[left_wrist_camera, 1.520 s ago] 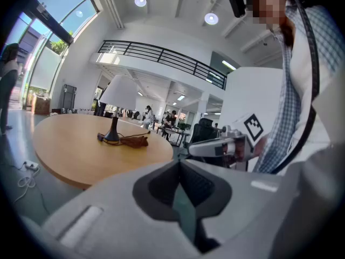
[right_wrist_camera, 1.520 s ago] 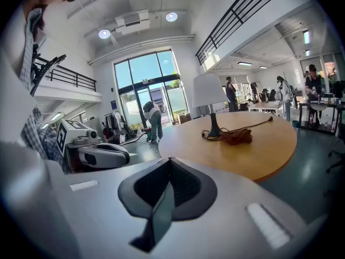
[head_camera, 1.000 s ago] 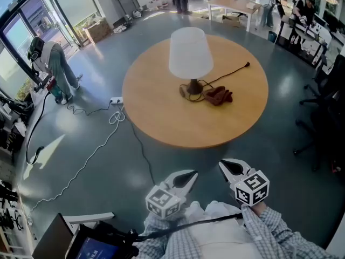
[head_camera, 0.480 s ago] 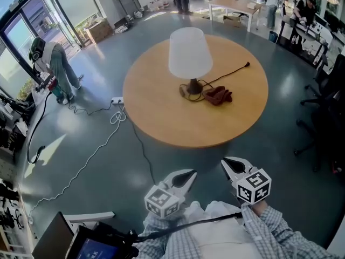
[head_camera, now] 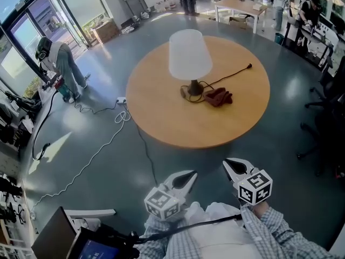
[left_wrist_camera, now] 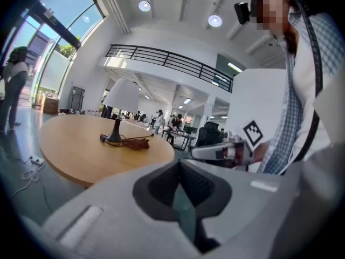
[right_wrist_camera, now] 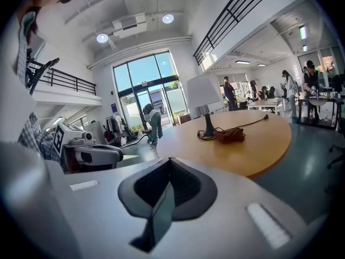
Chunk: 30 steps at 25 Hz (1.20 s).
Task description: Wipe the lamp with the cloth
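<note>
The fingers of the left gripper were pressed together with nothing between them, and those of the right gripper were likewise closed and empty. Both grippers were held close to the person's body, above the grey floor and well short of the round wooden counter. Each gripper carried a cube printed with black-and-white square markers; these were patterns, not words. Out on the counter, near its middle, stood the lamp, upright, with a white shade on a dark stem and base. The cloth, dark red and crumpled, lay on the counter just beside the lamp's base, on the right in the head view and well apart from both grippers. The lamp's black cord looped around the base and ran off toward the counter's far edge. By this layout the task looked not yet begun: the cloth had to be reached and gripped, then rubbed over the lamp. No brand, label or legible writing showed anywhere. A laptop screen at the lower left glowed blue, but nothing on it could be read.
</note>
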Each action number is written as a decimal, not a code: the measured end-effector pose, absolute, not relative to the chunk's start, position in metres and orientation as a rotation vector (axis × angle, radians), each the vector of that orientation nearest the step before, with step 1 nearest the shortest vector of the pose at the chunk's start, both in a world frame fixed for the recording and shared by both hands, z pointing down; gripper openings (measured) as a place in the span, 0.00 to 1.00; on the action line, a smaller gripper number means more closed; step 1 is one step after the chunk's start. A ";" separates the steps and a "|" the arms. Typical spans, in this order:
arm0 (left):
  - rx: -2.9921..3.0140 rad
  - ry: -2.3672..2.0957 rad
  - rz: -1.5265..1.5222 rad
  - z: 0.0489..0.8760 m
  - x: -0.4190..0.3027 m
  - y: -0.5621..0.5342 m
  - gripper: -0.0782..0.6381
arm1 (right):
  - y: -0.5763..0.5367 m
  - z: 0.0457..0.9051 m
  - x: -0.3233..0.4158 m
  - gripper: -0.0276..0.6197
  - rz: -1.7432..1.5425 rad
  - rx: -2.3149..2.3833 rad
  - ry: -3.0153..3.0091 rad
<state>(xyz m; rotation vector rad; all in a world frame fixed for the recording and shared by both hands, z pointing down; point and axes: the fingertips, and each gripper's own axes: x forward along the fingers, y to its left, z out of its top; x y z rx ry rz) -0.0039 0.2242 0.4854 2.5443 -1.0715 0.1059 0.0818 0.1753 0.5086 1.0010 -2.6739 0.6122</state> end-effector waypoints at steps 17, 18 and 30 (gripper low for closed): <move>2.513 -1.121 0.098 0.495 0.016 0.206 0.12 | 0.159 0.531 0.121 0.05 0.681 1.011 -2.654; 2.512 -1.121 0.098 0.496 0.014 0.201 0.12 | 0.155 0.532 0.119 0.05 0.686 1.015 -2.650; 2.544 -1.058 0.036 0.487 -0.018 0.098 0.12 | 0.059 0.514 0.086 0.05 0.654 1.101 -2.646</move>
